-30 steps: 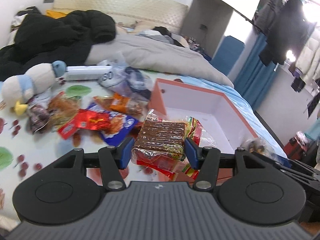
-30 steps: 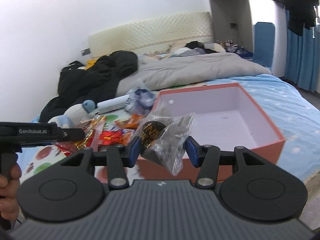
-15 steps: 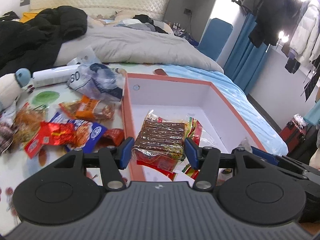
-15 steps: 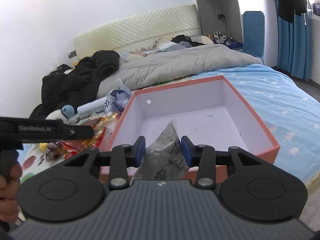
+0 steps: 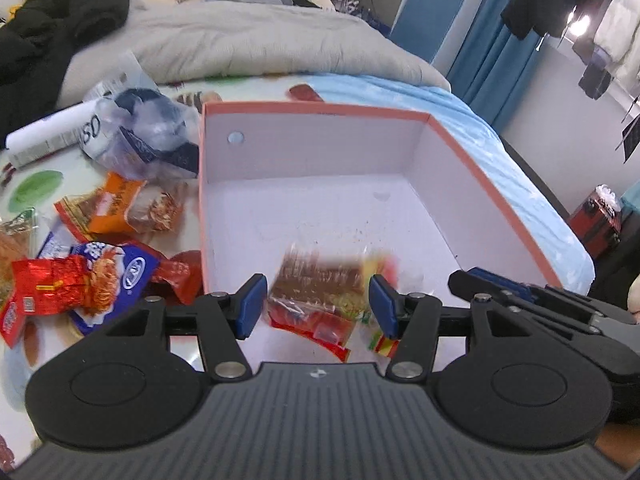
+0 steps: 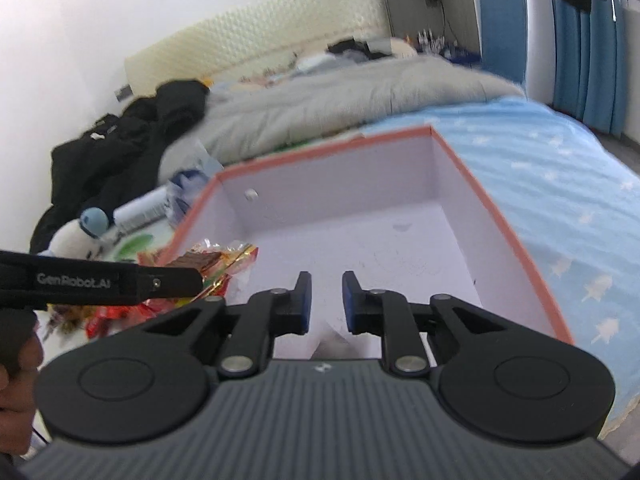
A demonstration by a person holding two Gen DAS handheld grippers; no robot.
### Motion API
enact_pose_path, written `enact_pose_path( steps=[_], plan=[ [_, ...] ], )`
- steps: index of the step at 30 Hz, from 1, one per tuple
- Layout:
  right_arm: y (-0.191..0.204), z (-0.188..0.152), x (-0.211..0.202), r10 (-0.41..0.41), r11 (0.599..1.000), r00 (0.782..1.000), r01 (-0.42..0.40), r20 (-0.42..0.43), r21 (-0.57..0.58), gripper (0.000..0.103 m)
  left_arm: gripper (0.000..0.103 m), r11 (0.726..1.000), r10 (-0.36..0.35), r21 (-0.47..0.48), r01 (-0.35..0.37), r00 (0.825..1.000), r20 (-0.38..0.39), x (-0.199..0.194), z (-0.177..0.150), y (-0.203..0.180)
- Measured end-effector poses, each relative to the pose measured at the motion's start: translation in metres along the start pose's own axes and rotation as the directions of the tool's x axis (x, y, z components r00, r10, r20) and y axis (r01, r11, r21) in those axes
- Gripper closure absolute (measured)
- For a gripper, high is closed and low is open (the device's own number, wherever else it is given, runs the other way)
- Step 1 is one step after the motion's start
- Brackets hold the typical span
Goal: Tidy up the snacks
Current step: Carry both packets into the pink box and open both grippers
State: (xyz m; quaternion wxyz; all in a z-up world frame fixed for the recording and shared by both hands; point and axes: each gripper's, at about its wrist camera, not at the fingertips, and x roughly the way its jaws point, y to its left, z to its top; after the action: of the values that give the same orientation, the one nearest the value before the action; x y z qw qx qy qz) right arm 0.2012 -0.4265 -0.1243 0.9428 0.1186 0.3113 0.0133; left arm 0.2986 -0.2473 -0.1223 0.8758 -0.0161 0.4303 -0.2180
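An orange box with a white inside lies open on the bed. My left gripper is open over its near left corner; the brown wafer packet is blurred between the pads, loose from them. My right gripper is open over the box; a bit of a grey packet shows just below its fingers. The left gripper and the wafer packet show at the left of the right wrist view. Loose snack packets lie left of the box.
A clear bag with dark items and a white tube lie behind the snacks. A grey duvet and black clothes cover the far bed. A plush penguin sits at left. The bed edge drops off at right.
Both grippers moved forward over the box and opened. The left let go of the wafer packet, which is falling. The right let go of the grey packet, now below its fingers.
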Motion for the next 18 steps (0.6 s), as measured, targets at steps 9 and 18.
enact_pose_path(
  steps=[9, 18],
  plan=[
    [-0.004, -0.011, 0.016, -0.009, 1.0, 0.999, 0.01, -0.05, 0.019, 0.084, 0.04, 1.0, -0.007, 0.013, 0.007, 1.0, -0.002, 0.001, -0.002, 0.003],
    [0.014, -0.01, -0.018, 0.014, 1.0, 1.0, -0.014, 0.01, 0.019, 0.084, 0.04, 1.0, -0.015, -0.002, 0.016, 0.997, 0.078, -0.058, -0.013, 0.006]
  ],
)
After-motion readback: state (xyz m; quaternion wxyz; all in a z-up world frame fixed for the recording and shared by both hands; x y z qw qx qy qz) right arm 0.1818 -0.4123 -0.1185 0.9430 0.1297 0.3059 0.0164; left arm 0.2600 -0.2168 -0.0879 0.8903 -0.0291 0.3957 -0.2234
